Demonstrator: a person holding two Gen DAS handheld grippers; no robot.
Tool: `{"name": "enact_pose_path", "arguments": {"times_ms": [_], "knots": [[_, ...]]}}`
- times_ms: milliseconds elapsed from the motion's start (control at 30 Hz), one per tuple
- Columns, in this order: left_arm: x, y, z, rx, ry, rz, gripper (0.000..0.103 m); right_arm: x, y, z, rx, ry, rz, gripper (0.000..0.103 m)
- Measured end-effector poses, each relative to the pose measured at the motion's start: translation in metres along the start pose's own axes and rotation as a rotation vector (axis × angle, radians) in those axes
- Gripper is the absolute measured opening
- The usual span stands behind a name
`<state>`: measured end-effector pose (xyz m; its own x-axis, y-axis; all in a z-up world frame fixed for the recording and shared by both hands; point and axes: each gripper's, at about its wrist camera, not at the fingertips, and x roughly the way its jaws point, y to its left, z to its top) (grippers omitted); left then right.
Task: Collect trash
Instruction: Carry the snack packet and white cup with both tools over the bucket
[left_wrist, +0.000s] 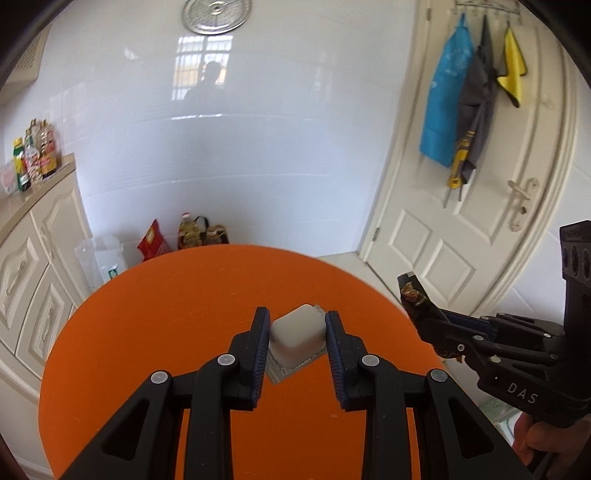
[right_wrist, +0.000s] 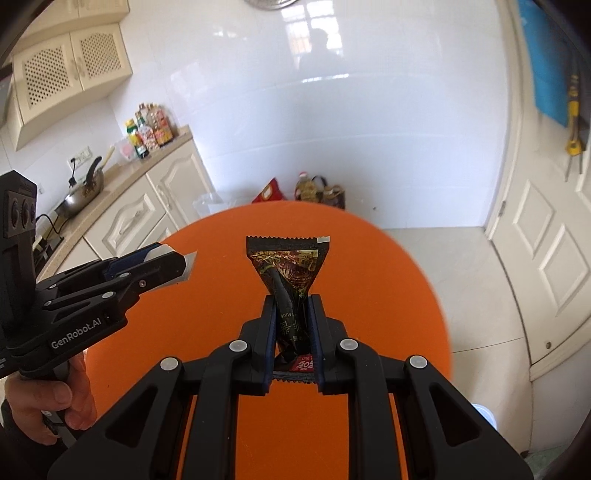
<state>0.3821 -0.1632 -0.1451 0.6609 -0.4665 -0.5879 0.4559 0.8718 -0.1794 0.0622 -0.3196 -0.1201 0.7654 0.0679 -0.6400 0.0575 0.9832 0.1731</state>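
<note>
My left gripper (left_wrist: 295, 319) is shut on a small white plastic cup (left_wrist: 298, 328) with a foil rim, held above the round orange table (left_wrist: 166, 325). The right wrist view shows that gripper (right_wrist: 186, 266) from the side at the left, with the cup's edge (right_wrist: 191, 264) poking out of its tip. My right gripper (right_wrist: 292, 301) is shut on a dark sauce packet (right_wrist: 288, 258), whose serrated end sticks up past the fingertips over the orange table (right_wrist: 380, 280). In the left wrist view the right gripper (left_wrist: 415, 301) hangs at the table's right edge with the packet (left_wrist: 410, 293).
A counter with bottles (left_wrist: 35, 155) and a pan (right_wrist: 79, 194) runs along the left. Bags and oil bottles (left_wrist: 192, 234) stand on the floor by the white wall. A white door (left_wrist: 480, 206) with hanging aprons and cloths is on the right. A hand (right_wrist: 48, 402) holds each gripper.
</note>
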Motion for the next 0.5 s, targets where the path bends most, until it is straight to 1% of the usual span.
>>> {"name": "enact_pose_path", "arguments": {"times_ms": [100, 267, 400, 500], "knots": [[-0.023, -0.034, -0.006, 0.035, -0.017, -0.040, 0.026, -0.029, -0.019, -0.007, 0.021, -0.034, -0.030, 0.016], [-0.023, -0.090, -0.007, 0.110, -0.022, -0.135, 0.026, -0.079, -0.065, -0.023, 0.072, -0.084, -0.102, 0.016], [-0.001, -0.126, 0.000, 0.159, -0.010, -0.228, 0.026, -0.119, -0.107, -0.038, 0.123, -0.111, -0.185, 0.016], [0.015, -0.159, -0.003, 0.199, 0.024, -0.302, 0.026, -0.148, -0.143, -0.055, 0.173, -0.123, -0.256, 0.016]]}}
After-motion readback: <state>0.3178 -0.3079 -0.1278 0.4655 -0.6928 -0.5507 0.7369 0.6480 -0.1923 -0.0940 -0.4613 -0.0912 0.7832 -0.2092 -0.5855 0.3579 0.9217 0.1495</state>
